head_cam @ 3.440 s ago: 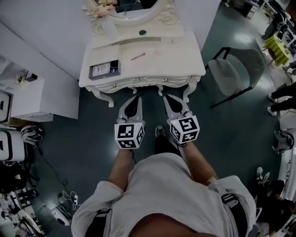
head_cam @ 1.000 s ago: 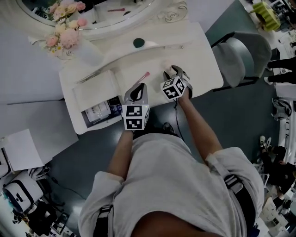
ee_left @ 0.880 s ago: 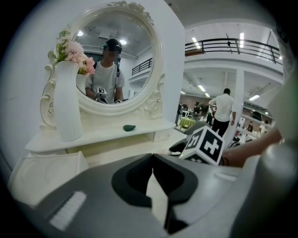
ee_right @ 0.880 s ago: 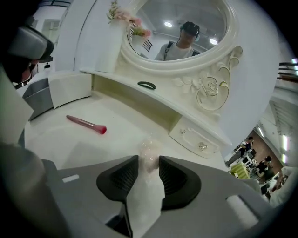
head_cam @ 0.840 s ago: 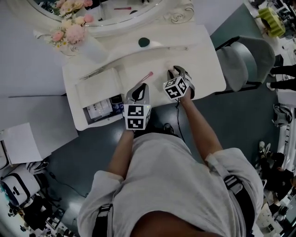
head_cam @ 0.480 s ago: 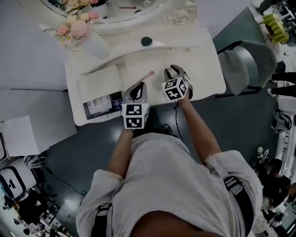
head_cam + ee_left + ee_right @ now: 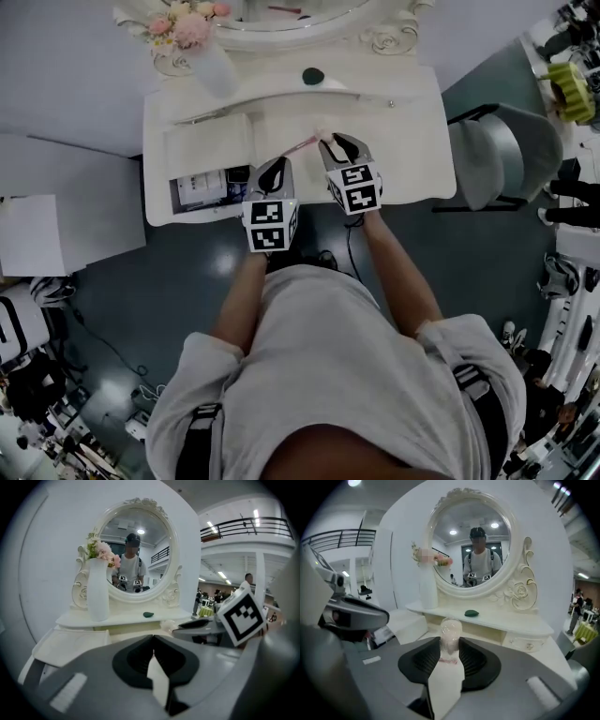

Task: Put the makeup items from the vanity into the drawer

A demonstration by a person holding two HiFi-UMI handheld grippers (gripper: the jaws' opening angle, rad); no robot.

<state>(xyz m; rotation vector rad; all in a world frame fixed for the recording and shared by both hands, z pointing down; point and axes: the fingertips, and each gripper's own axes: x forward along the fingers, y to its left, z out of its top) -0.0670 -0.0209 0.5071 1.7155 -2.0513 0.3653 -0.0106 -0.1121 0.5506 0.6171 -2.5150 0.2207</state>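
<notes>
On the white vanity (image 7: 403,141) a thin pink pencil (image 7: 298,147) lies between my grippers. A small green item (image 7: 312,76) sits on the raised back shelf. The drawer (image 7: 178,208) stands open at the vanity's left front with printed packets inside. My right gripper (image 7: 330,142) is over the tabletop. Its jaws are closing, and a small clear-capped pinkish bottle (image 7: 451,634) stands upright between the pads, touched on both sides. My left gripper (image 7: 274,169) hovers at the front edge beside the drawer, shut with nothing in it (image 7: 153,641).
A white vase of pink flowers (image 7: 211,66) stands back left before the oval mirror (image 7: 476,550). A flat white panel (image 7: 208,145) lies on the left of the top. A grey chair (image 7: 497,159) stands to the right. Dark floor lies below.
The right gripper's jaws have narrowed round the small bottle, and it has shifted slightly left. The left gripper stays shut at the front edge. The head view has swung.
</notes>
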